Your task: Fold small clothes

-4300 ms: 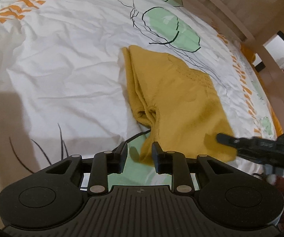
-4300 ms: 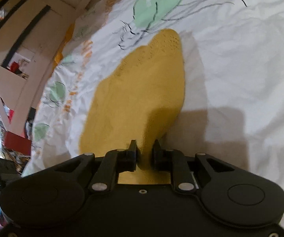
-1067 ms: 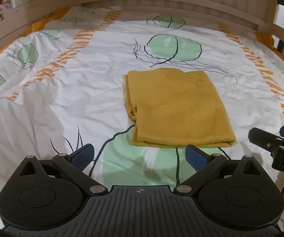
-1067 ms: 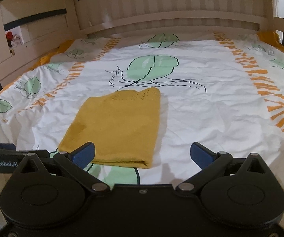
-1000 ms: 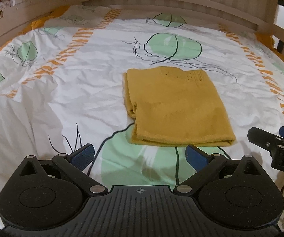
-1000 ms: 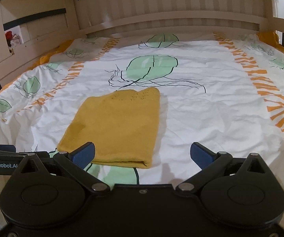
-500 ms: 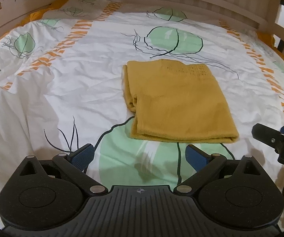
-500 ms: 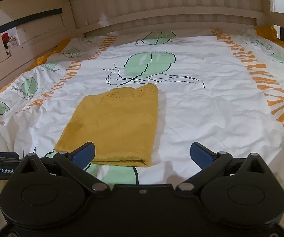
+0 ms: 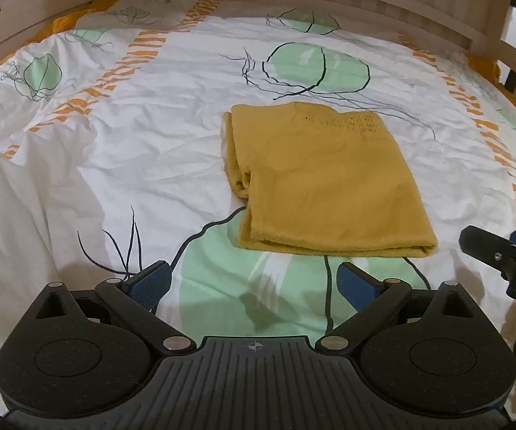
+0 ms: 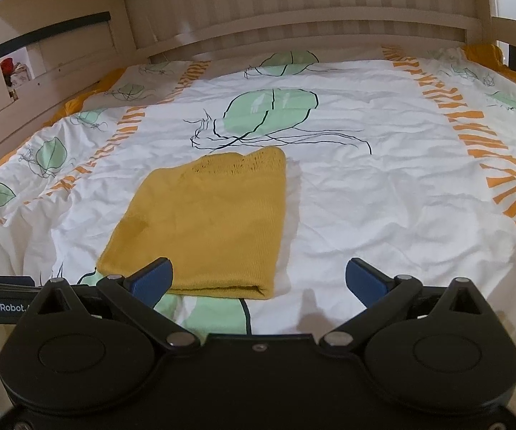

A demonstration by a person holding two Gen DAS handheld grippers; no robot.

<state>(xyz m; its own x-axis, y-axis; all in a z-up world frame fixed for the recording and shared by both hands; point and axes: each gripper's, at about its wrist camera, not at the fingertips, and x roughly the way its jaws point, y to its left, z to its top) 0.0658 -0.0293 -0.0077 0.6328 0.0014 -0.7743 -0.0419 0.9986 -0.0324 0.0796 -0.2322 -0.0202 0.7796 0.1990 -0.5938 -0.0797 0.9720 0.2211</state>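
Both grippers hang spread and empty at the frames' lower edges; the folded mustard knit garment [image 9: 326, 182] lies mid-frame on the leaf-print duvet [image 9: 150, 150], long axis running up-frame; from the left gripper [image 9: 254, 283] it sits up-right, from the right gripper [image 10: 258, 279] up-left; neither looks clearly nearer.

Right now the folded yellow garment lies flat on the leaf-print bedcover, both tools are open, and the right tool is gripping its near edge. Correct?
Not quite. The right tool grips nothing: in the right wrist view its fingers stand wide apart, short of the yellow garment. The rest holds: it lies folded flat on the bedcover, and the left tool is open too.
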